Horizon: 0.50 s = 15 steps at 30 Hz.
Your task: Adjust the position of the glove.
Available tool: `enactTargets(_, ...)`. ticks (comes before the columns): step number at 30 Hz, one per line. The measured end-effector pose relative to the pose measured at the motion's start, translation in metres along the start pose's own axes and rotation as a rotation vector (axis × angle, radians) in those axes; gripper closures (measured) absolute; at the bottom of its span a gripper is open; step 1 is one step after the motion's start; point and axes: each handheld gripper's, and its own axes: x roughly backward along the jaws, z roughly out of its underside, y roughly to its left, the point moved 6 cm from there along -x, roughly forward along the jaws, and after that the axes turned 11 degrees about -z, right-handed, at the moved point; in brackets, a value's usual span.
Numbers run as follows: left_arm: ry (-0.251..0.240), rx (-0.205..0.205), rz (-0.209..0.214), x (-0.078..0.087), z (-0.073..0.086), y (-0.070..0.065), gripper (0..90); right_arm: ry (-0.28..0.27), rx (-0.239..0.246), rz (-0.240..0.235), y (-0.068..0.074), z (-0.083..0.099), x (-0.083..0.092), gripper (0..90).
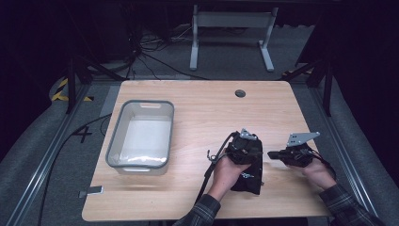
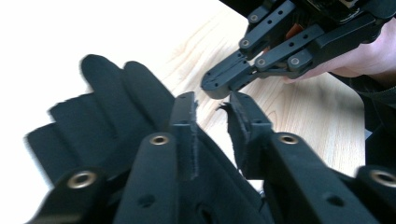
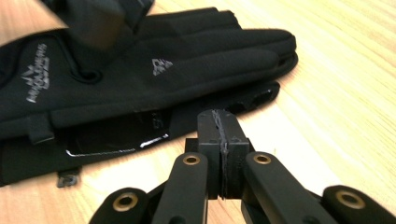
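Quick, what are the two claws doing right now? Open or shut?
Left claw: jaws slightly apart above the black gloves, nothing pinched between them.
Right claw: shut tight, holding nothing, just beside the gloves.

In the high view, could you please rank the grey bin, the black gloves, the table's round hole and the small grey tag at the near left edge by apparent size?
1. grey bin
2. black gloves, partly hidden under the left gripper
3. small grey tag
4. round hole, close to the tag in size, so that order is unsure
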Motion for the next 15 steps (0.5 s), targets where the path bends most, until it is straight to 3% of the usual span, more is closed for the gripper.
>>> enactTargets(3,0.005,-0.014,-0.032,0.011,0.004,0.009,88.4,-0.015,0.008,-0.014,0.005,-0.005,0.000,90.0)
enactTargets(6,0.038,-0.023,-0.079,0.019,0.018,0.022,89.6,-0.019,0.022,-0.032,0.011,-0.013,-0.004,90.0)
enactTargets(8,0.061,-0.012,-0.083,0.019,0.027,0.026,89.7,-0.021,0.039,-0.049,0.015,-0.020,-0.010,90.0)
enactTargets(15,0.096,-0.039,-0.089,0.011,0.039,0.022,89.6,-0.004,0.062,-0.069,0.022,-0.031,-0.025,90.0)
